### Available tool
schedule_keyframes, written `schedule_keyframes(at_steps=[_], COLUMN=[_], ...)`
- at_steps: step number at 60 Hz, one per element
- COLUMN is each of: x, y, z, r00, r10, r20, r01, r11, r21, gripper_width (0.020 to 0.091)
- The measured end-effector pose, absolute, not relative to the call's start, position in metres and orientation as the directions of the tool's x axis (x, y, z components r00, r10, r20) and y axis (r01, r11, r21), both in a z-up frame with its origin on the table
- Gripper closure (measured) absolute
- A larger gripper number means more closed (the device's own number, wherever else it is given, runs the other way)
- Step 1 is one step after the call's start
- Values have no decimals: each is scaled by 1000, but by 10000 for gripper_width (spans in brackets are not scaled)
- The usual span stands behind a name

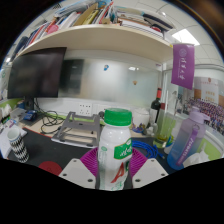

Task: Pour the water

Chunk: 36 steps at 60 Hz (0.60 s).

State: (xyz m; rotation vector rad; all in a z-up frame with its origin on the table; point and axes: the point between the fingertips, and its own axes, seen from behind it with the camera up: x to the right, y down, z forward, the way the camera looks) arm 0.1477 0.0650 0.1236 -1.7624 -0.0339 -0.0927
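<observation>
I had the gripper closed on the white bottle, upright between its fingers, green cap on. No tilt showed, so I judged pouring not begun; no receiving vessel was clearly visible ahead.

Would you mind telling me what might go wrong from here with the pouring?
The bottle between the gripper fingers has its green cap on, so tipping it now would likely pour nothing. The fingers hold only its lower part, so it may slip or swing when tilted. The cluttered desk behind risks a knock.
</observation>
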Motion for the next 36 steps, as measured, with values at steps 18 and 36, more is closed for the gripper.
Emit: schedule_keyframes(at_steps=[18,36], x=[69,-24], y=[50,48], z=[188,197], r00=[784,100], r10=[83,269], r20=[615,958], r01=[619,995], r11=[-170,-44], r21=[-767,-91], gripper_width=[741,740])
